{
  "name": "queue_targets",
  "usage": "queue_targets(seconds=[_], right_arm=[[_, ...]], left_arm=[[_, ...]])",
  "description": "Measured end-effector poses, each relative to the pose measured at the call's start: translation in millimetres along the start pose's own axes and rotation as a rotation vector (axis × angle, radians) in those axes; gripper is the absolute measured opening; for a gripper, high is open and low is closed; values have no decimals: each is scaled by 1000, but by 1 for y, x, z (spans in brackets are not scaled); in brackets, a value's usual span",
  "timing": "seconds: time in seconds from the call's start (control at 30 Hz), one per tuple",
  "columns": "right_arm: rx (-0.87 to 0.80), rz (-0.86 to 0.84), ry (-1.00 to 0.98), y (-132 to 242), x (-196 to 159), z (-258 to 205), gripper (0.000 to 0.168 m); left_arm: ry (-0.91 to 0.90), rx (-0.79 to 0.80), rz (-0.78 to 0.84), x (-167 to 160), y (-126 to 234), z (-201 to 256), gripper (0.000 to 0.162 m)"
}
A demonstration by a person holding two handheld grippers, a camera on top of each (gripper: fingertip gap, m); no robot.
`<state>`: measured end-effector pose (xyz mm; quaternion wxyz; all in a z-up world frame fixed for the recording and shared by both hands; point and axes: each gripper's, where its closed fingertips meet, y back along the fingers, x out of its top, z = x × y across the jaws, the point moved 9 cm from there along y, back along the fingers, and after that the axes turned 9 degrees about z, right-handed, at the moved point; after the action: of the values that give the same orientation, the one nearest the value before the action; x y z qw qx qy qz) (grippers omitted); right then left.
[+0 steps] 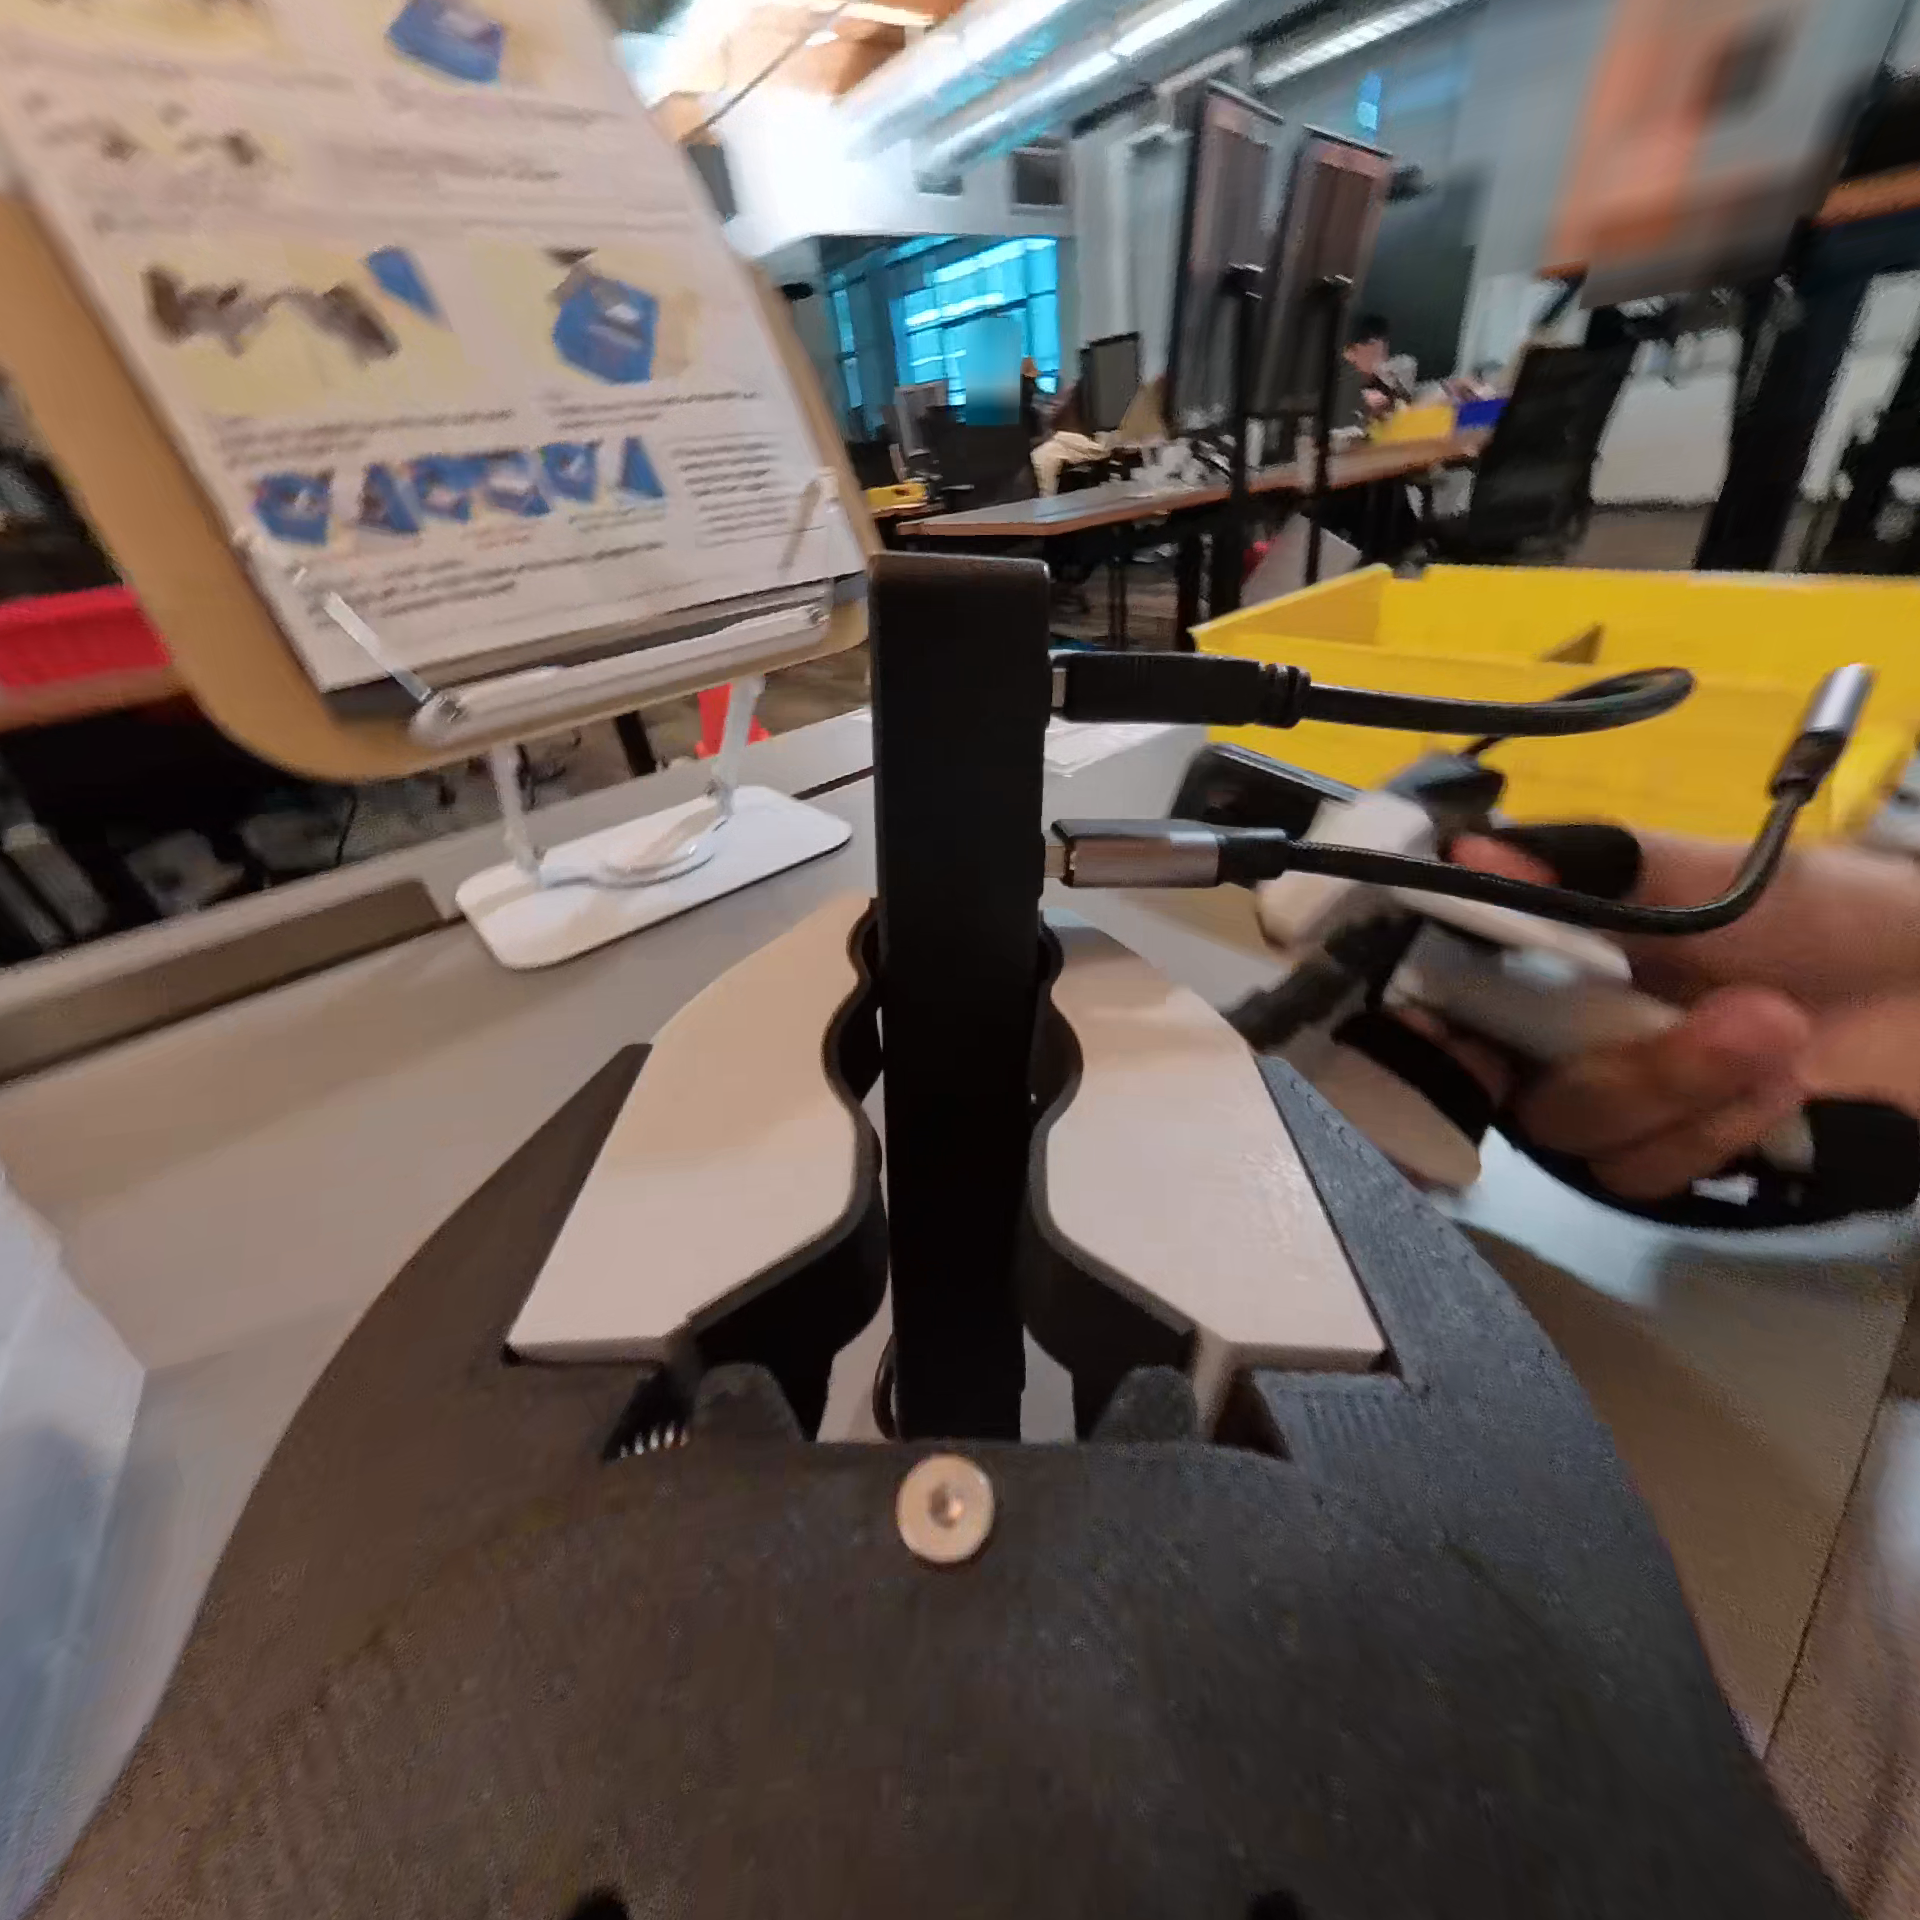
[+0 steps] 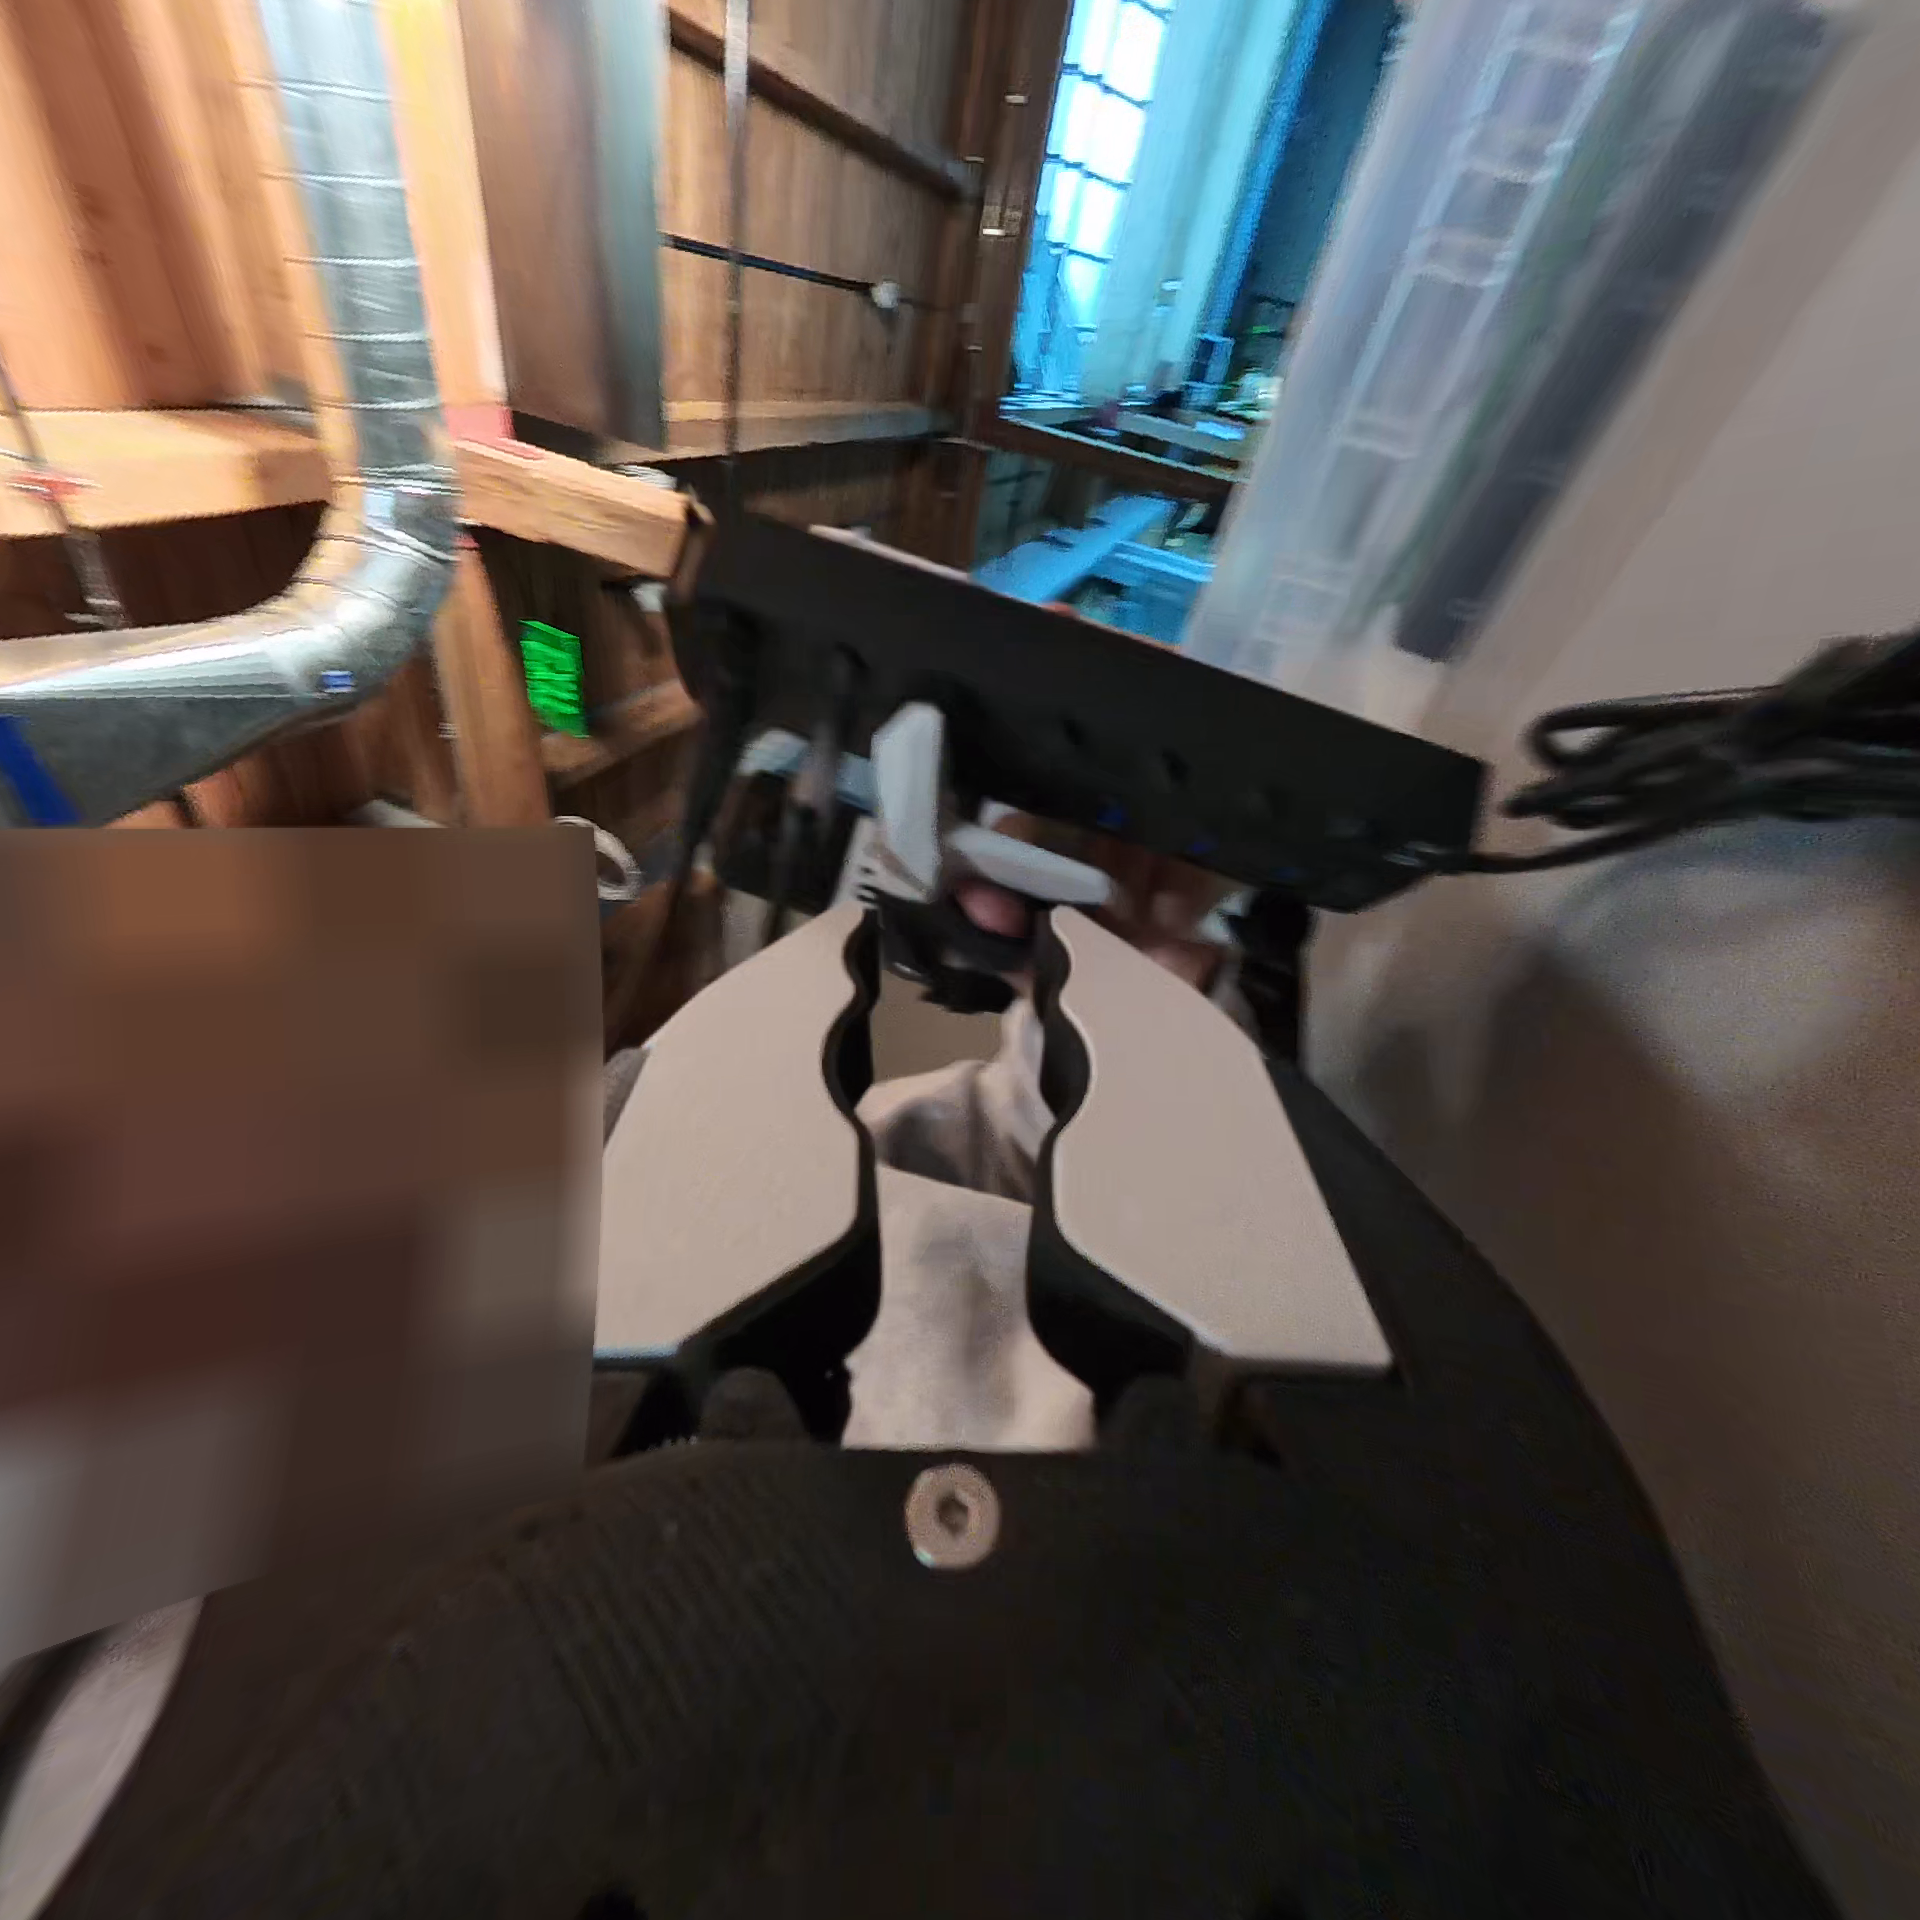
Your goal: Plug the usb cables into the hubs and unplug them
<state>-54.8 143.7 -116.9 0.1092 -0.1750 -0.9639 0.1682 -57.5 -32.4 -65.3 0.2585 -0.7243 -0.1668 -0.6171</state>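
Note:
My left gripper (image 1: 958, 935) is shut on a long black USB hub (image 1: 958, 779) and holds it upright above the table. Two cables sit in the hub's right side: a black plug (image 1: 1174, 691) above and a grey metal plug (image 1: 1143, 852) below. The grey cable bends up to a loose grey connector (image 1: 1834, 712). My right gripper (image 2: 956, 935) is slightly open and empty, just short of the hub (image 2: 1143, 717). It shows blurred in the left wrist view (image 1: 1361, 826), held by a hand below the plugged cables. The hub's own lead is a coil (image 2: 1714, 748) at the right.
A sheet on a tilted document stand (image 1: 416, 364) stands to the left on the grey table (image 1: 260, 1091). A yellow bin (image 1: 1558, 634) is behind the cables at right. A red bin (image 1: 73, 634) is at far left. Desks and chairs fill the room behind.

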Motion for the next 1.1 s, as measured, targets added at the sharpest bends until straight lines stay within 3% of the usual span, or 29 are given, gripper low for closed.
queue_targets(seconds=[0.13,0.3,0.47,0.6,0.73,0.87,1.0,1.1], right_arm=[[-184,89,221,7,7,7,42],[-369,136,615,7,5,2,44],[-346,75,998,-16,-22,-20,34],[-375,85,1336,-32,-44,-43,36],[-363,184,1402,-30,-48,-60,33],[-337,190,1418,-28,-47,-66,28],[-284,200,1412,-24,-47,-72,12],[-290,162,1427,-24,-47,-74,8]], left_arm=[[208,189,-25,-4,4,-23,27],[294,314,-20,-9,10,-36,26],[339,358,-4,-11,13,-38,26],[268,332,20,-6,10,-19,25],[232,290,63,-3,7,5,25],[196,243,55,-1,5,22,25],[78,216,65,1,4,36,26],[124,185,55,0,4,35,26]])
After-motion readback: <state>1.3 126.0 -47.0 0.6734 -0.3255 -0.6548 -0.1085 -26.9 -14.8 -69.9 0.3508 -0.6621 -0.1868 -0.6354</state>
